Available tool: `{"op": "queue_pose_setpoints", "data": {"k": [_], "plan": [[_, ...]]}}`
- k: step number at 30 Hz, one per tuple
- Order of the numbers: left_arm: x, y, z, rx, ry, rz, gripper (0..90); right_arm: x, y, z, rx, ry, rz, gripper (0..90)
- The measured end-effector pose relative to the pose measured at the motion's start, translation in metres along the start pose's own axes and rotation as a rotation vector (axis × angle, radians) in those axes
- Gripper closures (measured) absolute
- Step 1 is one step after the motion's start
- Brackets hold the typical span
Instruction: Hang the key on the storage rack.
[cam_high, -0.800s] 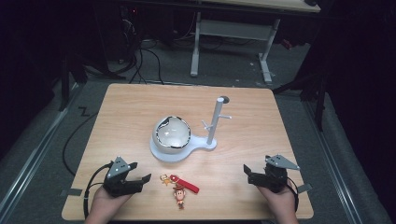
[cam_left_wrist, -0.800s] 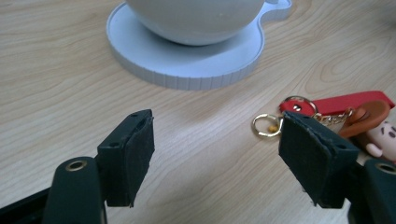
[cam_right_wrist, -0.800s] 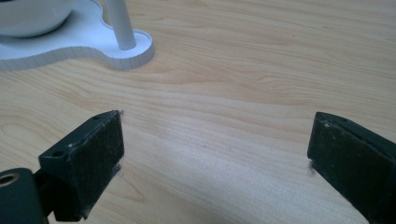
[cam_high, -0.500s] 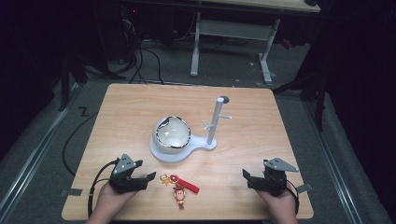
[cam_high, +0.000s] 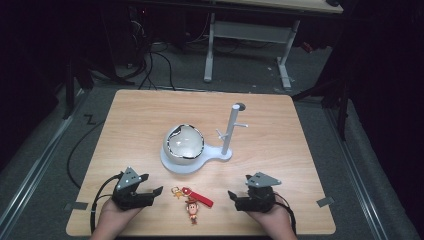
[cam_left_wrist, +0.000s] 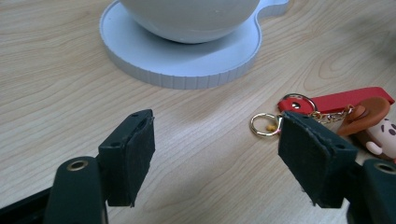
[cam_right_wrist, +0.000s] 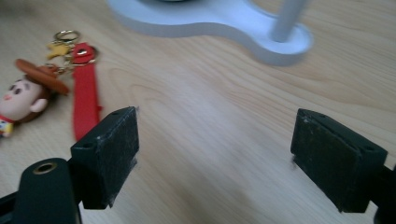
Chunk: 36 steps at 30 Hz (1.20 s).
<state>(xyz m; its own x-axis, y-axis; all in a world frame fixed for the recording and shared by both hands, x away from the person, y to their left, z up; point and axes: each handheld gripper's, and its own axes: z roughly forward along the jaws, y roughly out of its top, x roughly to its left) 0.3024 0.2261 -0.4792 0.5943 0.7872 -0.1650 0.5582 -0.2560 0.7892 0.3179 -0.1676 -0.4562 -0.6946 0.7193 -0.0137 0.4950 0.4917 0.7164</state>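
Observation:
A keychain (cam_high: 193, 200) lies near the table's front edge: a cowboy figure (cam_right_wrist: 21, 99), a red strap (cam_left_wrist: 355, 98) and gold rings (cam_left_wrist: 264, 124). Behind it stands a white stand (cam_high: 220, 155) with a pegged pole (cam_high: 231, 127). A white bowl-like ball (cam_high: 184, 141) rests on its round base. My left gripper (cam_high: 152, 195) is just left of the keychain and open, the ring close to one jaw (cam_left_wrist: 217, 135). My right gripper (cam_high: 234, 199) sits right of the keychain, jaws wide open over bare wood (cam_right_wrist: 215, 121).
The wooden table (cam_high: 140, 120) is bare at the back and on both sides. The stand's base (cam_right_wrist: 224, 18) lies close ahead of both grippers. Beyond the table are a dark floor, cables (cam_high: 150, 65) and a white desk frame (cam_high: 250, 35).
My right gripper has slid left toward the keychain. My left gripper has edged slightly right toward it. Both stay open; the keychain and stand have not moved.

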Motion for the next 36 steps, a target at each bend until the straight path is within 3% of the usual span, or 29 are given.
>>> {"op": "queue_pose_setpoints", "data": {"k": [5,11,16,19,23,28,36], "plan": [[0.003,-0.004,-0.007,-0.011,0.015,-0.013,27.8,0.032,0.008,0.024,0.050,0.088,-0.095,24.7],[0.003,-0.006,-0.013,-0.014,0.027,-0.017,27.9,0.056,0.010,0.039,0.076,0.151,-0.161,48.0],[0.003,-0.006,-0.013,-0.013,0.028,-0.015,27.9,0.063,0.010,0.045,0.097,0.152,-0.195,55.5],[0.003,-0.006,-0.013,-0.015,0.027,-0.015,27.9,0.066,0.010,0.047,0.108,0.156,-0.215,71.9],[0.004,-0.005,-0.013,-0.016,0.026,-0.015,27.9,0.062,0.009,0.044,0.114,0.156,-0.193,74.1],[0.005,-0.002,-0.011,-0.021,0.018,-0.014,27.9,0.035,-0.002,0.025,0.114,0.105,-0.138,74.0],[0.001,0.004,-0.001,-0.013,0.002,0.008,28.0,-0.007,-0.034,-0.015,0.144,0.013,-0.058,73.7]]}}
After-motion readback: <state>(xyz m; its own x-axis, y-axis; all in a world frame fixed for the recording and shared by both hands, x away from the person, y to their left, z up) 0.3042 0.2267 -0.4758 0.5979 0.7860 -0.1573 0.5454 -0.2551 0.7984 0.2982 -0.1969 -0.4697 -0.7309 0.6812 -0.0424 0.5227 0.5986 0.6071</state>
